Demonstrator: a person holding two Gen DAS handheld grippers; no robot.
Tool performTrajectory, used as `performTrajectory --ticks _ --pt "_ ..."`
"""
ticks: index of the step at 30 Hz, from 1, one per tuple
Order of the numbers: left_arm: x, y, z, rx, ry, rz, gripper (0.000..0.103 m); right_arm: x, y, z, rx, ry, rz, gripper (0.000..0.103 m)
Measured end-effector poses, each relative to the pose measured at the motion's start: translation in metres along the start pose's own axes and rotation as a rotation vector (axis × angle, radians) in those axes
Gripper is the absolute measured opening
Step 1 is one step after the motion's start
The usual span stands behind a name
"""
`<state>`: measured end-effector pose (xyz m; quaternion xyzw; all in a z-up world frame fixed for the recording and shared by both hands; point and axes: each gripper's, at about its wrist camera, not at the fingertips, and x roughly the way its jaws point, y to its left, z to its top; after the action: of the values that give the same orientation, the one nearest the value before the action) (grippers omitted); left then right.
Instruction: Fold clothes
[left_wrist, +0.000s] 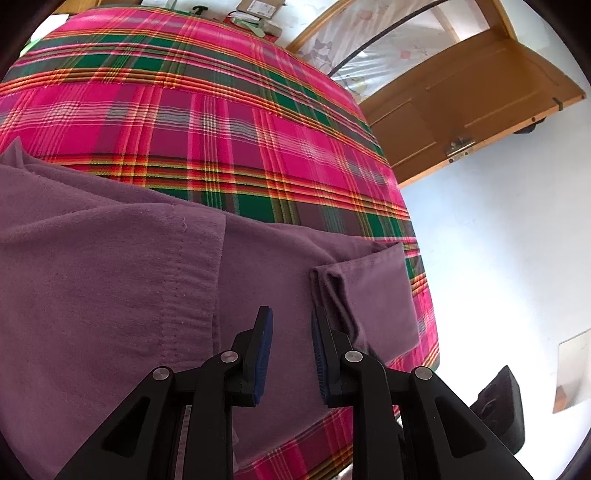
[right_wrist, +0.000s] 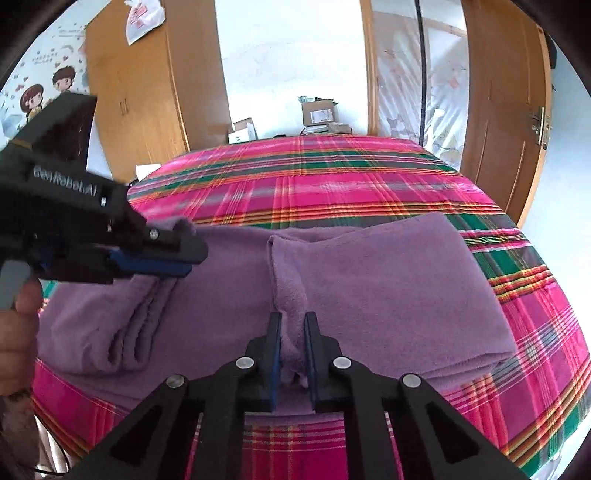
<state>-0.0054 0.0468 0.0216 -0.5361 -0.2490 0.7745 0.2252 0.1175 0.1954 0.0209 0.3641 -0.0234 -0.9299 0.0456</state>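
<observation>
A purple fleece garment (right_wrist: 388, 280) lies partly folded on a bed covered by a pink, green and orange plaid sheet (right_wrist: 332, 184). My right gripper (right_wrist: 293, 321) is at the garment's near edge, shut on a raised ridge of the fabric that runs up between its fingers. My left gripper (left_wrist: 291, 317) hovers open over the purple garment (left_wrist: 110, 266); its right finger is next to a folded flap (left_wrist: 369, 288), with nothing held. In the right wrist view, the left gripper (right_wrist: 192, 260) is at the left, above a folded sleeve-like part (right_wrist: 129, 325).
A hand (right_wrist: 18, 314) holds the left gripper's handle. Cardboard boxes (right_wrist: 319, 110) stand beyond the bed's far side. A wooden wardrobe (right_wrist: 147, 92) is at the left and a wooden door (right_wrist: 517, 110) at the right. The bed edge (left_wrist: 424, 295) drops to a pale floor.
</observation>
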Motion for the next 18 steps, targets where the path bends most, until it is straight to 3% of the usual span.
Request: performTrajectory --ticks 11,18 --pt "-0.007 0.002 -0.002 0.001 -0.017 -0.006 0.022 -0.004 0.013 0.007 -0.001 -0.013 0.072 0.011" --pt "0.001 0.002 -0.006 -0.001 0.009 0.009 0.022 0.016 0.018 -0.007 -0.052 0.031 -0.041 0.014"
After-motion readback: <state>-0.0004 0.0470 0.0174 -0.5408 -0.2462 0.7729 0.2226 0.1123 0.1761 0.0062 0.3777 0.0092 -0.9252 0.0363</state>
